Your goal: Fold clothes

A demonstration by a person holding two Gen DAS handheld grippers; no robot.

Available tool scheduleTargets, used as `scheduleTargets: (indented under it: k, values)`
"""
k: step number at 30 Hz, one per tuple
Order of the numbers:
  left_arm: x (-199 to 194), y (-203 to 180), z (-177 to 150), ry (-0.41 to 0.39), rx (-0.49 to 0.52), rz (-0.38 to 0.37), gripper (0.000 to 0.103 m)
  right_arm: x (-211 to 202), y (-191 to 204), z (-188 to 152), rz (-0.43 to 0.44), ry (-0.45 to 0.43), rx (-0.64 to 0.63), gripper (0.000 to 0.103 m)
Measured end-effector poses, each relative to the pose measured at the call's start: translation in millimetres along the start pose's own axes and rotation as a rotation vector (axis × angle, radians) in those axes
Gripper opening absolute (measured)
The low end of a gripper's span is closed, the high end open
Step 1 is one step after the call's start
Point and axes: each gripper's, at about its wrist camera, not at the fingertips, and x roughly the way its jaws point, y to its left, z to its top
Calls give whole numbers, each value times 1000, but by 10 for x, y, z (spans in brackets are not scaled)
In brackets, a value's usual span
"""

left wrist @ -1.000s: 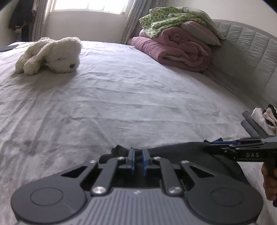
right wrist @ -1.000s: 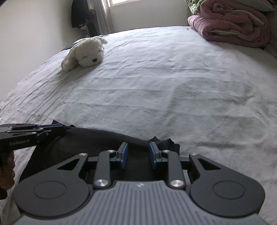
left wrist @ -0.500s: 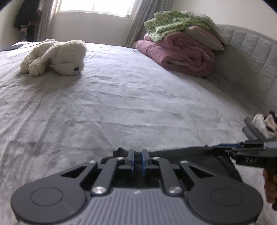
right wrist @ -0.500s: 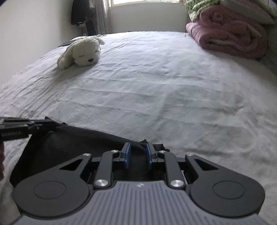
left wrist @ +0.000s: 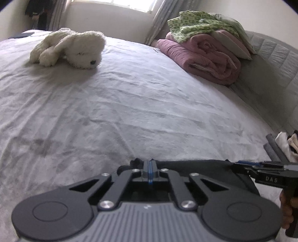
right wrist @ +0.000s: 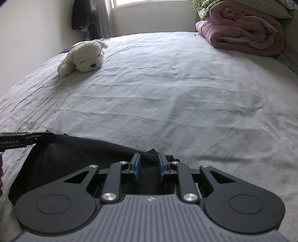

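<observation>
A black garment (left wrist: 195,165) hangs stretched between my two grippers, low over the grey bed sheet (left wrist: 130,111). My left gripper (left wrist: 150,167) is shut, its blue pads pressed together on a bunched corner of the cloth. From the right wrist view that gripper (right wrist: 42,137) grips the garment's (right wrist: 74,154) far left corner. My right gripper (right wrist: 149,165) has a thick bunch of the same cloth pinched between its blue pads. In the left wrist view it (left wrist: 236,163) shows side-on at the garment's right end, a hand (left wrist: 286,210) on its handle.
A white plush dog (left wrist: 74,50) lies far left on the bed. A rolled pink duvet (left wrist: 204,57) with green patterned bedding (left wrist: 195,22) sits by the padded headboard (left wrist: 275,61). Folded items (left wrist: 281,147) lie at the right edge. Dark clothes (right wrist: 82,16) hang by the window.
My left pads have gone from a small gap to fully together on the cloth. The right pads have drawn slightly closer. The garment's top edge now stretches straighter between the grippers.
</observation>
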Motion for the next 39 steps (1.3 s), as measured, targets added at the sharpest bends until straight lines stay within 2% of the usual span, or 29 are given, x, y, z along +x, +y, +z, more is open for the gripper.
scheduleTargets:
  k: [3,7,11,15,19,23,28,31,34,36,39]
  values:
    - [-41,-48,15,-13,16,2,4,-58,20,16,8,-19,9,28]
    - [-126,-118,41,-44,25,-12,19,-192,138,44,43,-76,-8,31]
    - [-128,-143,34,-44,11,-19,20,-237,360,9,115,-91,-66,31]
    - [-170,-190,18,-57,10,-46,20,-214,599,-52,125,-92,-145,31]
    - [-236,-345,-31,-70,82,-75,30,-44,669,-115,107,-21,-159,31]
    - [-185,-395,-89,-40,102,-79,30,25,711,-140,81,-11,-189,32]
    - [-195,-397,-99,-33,103,-70,30,-98,651,-86,107,-11,-152,34]
    - [-191,-394,-98,-19,118,-36,30,-268,637,-68,143,-5,-156,35]
    - [-134,-389,-129,11,140,7,30,-272,641,-141,180,56,-170,36]
    - [-91,-372,-137,30,136,20,30,-187,671,-221,173,92,-189,37]
    - [-80,-357,-131,39,123,27,30,-157,735,-238,154,84,-227,38]
